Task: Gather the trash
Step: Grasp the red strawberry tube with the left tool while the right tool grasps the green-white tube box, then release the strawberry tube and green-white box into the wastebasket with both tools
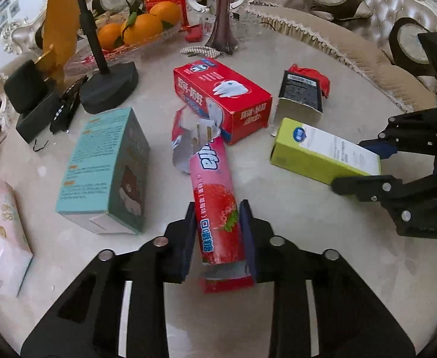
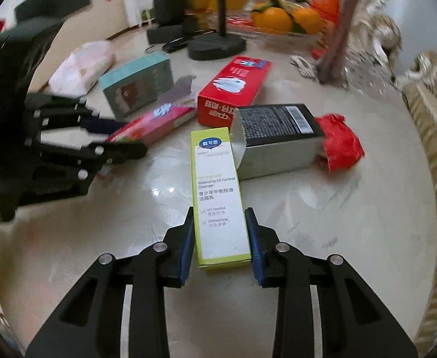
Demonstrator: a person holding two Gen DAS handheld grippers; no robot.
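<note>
- My left gripper (image 1: 218, 232) pinches the pink strawberry box (image 1: 215, 205) on the marble table (image 1: 322, 238).
- My right gripper (image 2: 219, 238) clamps the green cleanser box (image 2: 218, 197); both look light, crushable, best held near ends.

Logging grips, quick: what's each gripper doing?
Left gripper: shut on the pink strawberry candy box.
Right gripper: shut on the lime-green and white cleanser box.
</note>
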